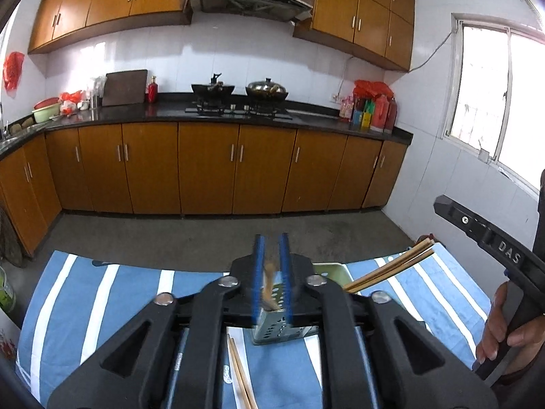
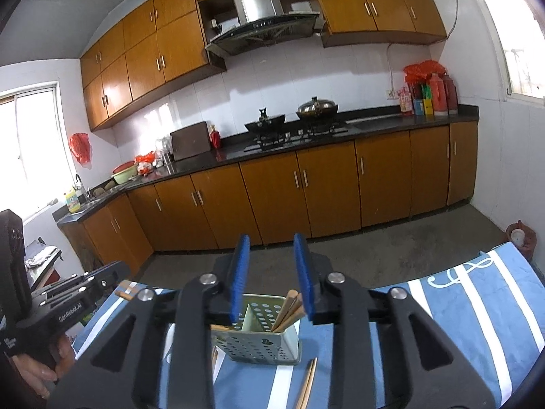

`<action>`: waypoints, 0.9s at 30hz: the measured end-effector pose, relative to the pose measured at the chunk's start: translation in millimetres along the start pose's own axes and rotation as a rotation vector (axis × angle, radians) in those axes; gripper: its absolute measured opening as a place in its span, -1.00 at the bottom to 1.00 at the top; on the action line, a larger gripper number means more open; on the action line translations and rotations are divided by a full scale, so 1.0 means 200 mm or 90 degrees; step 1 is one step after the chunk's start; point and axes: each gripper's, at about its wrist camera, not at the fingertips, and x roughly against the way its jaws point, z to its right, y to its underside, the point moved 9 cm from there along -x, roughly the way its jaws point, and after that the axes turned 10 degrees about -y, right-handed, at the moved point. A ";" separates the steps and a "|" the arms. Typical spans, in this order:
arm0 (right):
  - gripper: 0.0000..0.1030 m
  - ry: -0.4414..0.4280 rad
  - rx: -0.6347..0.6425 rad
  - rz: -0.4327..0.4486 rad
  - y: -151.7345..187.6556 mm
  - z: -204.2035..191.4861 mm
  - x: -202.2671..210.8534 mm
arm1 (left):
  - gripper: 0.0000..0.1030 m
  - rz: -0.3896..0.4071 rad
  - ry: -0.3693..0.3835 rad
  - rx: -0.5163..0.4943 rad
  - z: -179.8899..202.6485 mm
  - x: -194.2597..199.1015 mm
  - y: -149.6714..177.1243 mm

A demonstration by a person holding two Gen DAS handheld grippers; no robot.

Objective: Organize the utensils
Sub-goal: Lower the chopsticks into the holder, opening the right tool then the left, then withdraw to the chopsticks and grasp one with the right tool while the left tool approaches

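Above the metal chopstick holder (image 1: 277, 323), the left gripper (image 1: 271, 272) pinches a wooden chopstick (image 1: 269, 284). It could miss and fall on the striped cloth (image 1: 102, 306) (holes are small). The right gripper (image 2: 271, 272) hangs open, empty.

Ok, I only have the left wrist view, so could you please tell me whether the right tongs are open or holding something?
Observer: The right tongs are open and empty, pointed at the perforated chopstick holder.
Operator: Thank you. Does the holder have separate compartments?
Observer: Yes, a divider splits it in two; a bundle of chopsticks leans in its right compartment.
Operator: Is anything loose on that side?
Observer: A loose pair of chopsticks lies on the striped cloth, on the camera side of the holder's right corner.
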 end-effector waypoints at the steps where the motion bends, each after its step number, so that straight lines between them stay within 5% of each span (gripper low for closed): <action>1: -0.41 0.001 0.002 0.005 0.00 0.00 0.02 | -0.42 0.004 -0.001 0.000 0.00 0.01 0.00; 10: -0.40 0.015 -0.002 0.019 0.08 0.04 0.28 | -0.42 0.036 -0.004 0.017 -0.02 0.14 -0.02; 14: -0.40 0.040 -0.017 -0.007 0.26 0.11 0.37 | -0.42 0.051 -0.018 0.022 -0.08 0.26 0.02; 18: -0.40 0.060 -0.044 -0.089 0.58 0.19 0.32 | -0.42 0.024 -0.048 0.017 -0.18 0.29 0.22; 27: -0.68 0.034 -0.135 -0.318 1.33 0.20 0.02 | -0.42 -0.152 -0.100 0.008 -0.31 0.05 0.88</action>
